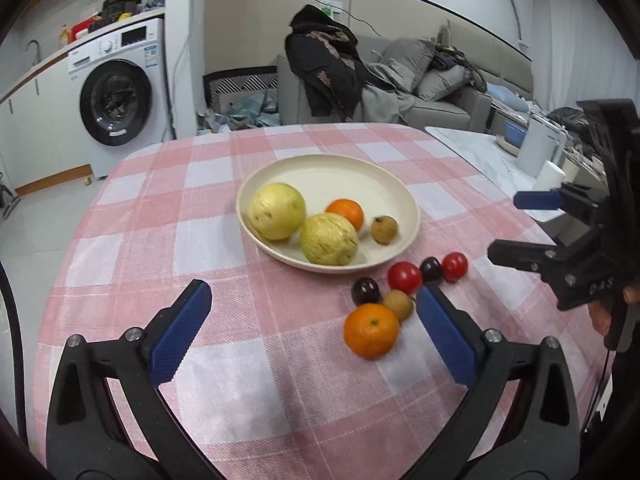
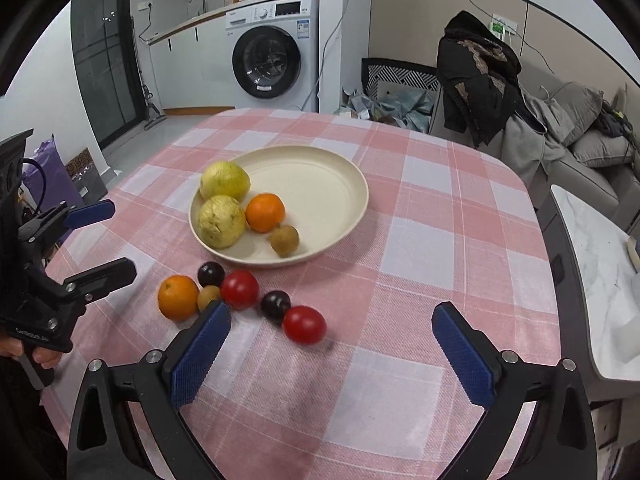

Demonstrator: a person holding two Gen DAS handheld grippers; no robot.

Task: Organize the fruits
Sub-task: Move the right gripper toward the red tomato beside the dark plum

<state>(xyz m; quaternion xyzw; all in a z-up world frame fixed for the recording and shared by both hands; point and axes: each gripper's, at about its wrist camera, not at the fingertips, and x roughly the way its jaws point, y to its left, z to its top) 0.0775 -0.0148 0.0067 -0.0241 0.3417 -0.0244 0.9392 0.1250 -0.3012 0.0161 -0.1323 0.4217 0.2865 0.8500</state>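
Lying just ahead-right of the open, empty left tongs point(image 1: 314, 334), the loose orange point(image 1: 371, 330) suits them — right tongs point(image 2: 331, 350) gape empty too.

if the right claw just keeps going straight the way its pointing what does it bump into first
Probably the nearest red tomato, lying on the cloth just ahead between the open fingers of the right claw. A dark plum touches it behind, and the plate lies further on. Height above the cloth is unclear.
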